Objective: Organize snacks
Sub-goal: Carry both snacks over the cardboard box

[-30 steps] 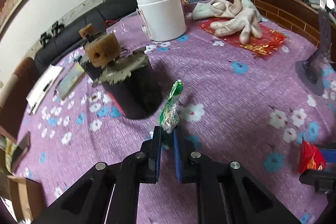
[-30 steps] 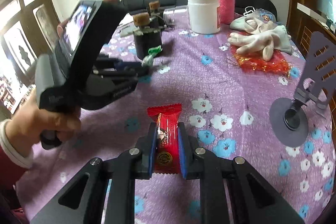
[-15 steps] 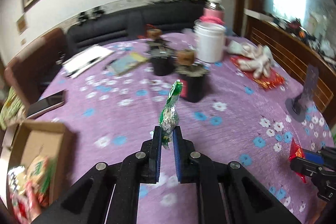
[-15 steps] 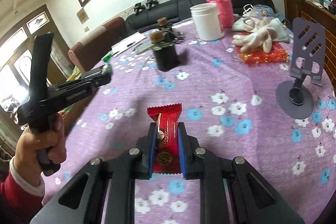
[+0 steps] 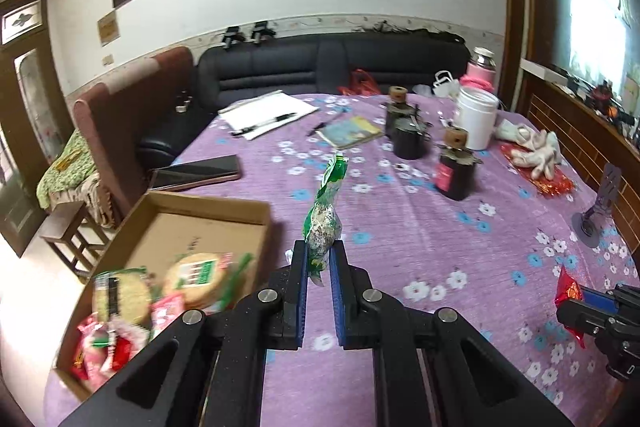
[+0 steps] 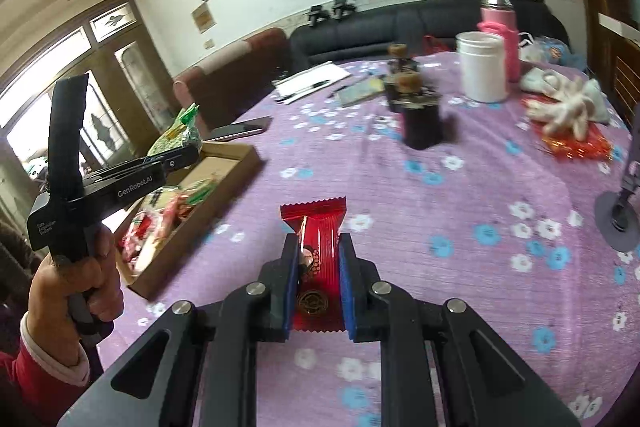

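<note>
My left gripper (image 5: pixel 319 259) is shut on a green snack packet (image 5: pixel 325 215) that stands up between its blue pads, above the purple flowered table. A cardboard box (image 5: pixel 208 205) with several snacks lies just left of it at the table's near-left corner. My right gripper (image 6: pixel 319 261) is shut on a red snack packet (image 6: pixel 316 231), held above the table. In the right wrist view the left gripper (image 6: pixel 182 151) with the green packet (image 6: pixel 176 133) hovers over the box (image 6: pixel 230 157), held by a person's hand (image 6: pixel 80 281). The red packet (image 5: pixel 568 291) shows at the left wrist view's right edge.
Two dark jars with cork stoppers (image 5: pixel 456 167) (image 5: pixel 406 131), a white tub (image 5: pixel 478 121), a pink flask (image 5: pixel 482 71) and white gloves (image 5: pixel 536 147) stand at the far right. A phone (image 5: pixel 196 173), papers with a pen (image 5: pixel 268 115), a booklet (image 5: pixel 350 133) and a stand (image 5: pixel 600 203) also lie on the table.
The left gripper has swung left and up with the green packet, from beside the dark jars to the cardboard box. The right gripper has risen and drifted left with the red packet.
</note>
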`<state>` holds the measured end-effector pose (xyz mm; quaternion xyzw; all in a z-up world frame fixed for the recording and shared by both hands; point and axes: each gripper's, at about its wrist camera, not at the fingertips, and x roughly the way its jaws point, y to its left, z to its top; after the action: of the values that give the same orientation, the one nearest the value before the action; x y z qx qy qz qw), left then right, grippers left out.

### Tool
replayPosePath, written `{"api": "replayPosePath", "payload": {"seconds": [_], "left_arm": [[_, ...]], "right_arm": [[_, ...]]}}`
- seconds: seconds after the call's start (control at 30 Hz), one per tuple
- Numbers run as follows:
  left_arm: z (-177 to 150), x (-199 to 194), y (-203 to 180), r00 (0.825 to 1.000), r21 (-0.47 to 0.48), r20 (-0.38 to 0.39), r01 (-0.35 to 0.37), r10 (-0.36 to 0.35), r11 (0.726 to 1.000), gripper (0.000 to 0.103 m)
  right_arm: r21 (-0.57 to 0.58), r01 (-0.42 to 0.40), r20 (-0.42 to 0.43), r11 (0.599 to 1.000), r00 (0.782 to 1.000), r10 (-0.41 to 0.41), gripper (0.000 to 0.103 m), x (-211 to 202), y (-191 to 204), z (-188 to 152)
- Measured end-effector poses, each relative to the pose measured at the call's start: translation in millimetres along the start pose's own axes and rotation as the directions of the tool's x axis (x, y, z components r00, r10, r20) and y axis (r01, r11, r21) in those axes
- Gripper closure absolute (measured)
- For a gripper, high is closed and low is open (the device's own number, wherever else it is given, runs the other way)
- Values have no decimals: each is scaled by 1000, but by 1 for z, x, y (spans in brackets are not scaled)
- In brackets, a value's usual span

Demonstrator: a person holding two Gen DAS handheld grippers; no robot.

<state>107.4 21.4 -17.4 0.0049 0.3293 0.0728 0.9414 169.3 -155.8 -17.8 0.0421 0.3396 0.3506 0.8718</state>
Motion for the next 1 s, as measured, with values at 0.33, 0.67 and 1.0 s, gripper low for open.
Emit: {"api": "replayPosePath", "payload": {"seconds": [0.33, 0.67, 1.0], "left_arm": [[-11, -25, 56, 998, -82, 24, -49, 52, 995, 93], [-24, -42, 108, 993, -149, 34, -105, 111, 983, 93], [-42, -40, 166, 987, -219, -2, -157, 161, 963, 93]], "right_arm": [[-72, -68, -24, 995, 998, 66, 85, 21, 60, 7], [-138, -128, -55, 982, 991, 121, 85, 43, 115, 11], [-209, -208, -105, 956, 976, 189, 85, 89, 177, 30]]}}
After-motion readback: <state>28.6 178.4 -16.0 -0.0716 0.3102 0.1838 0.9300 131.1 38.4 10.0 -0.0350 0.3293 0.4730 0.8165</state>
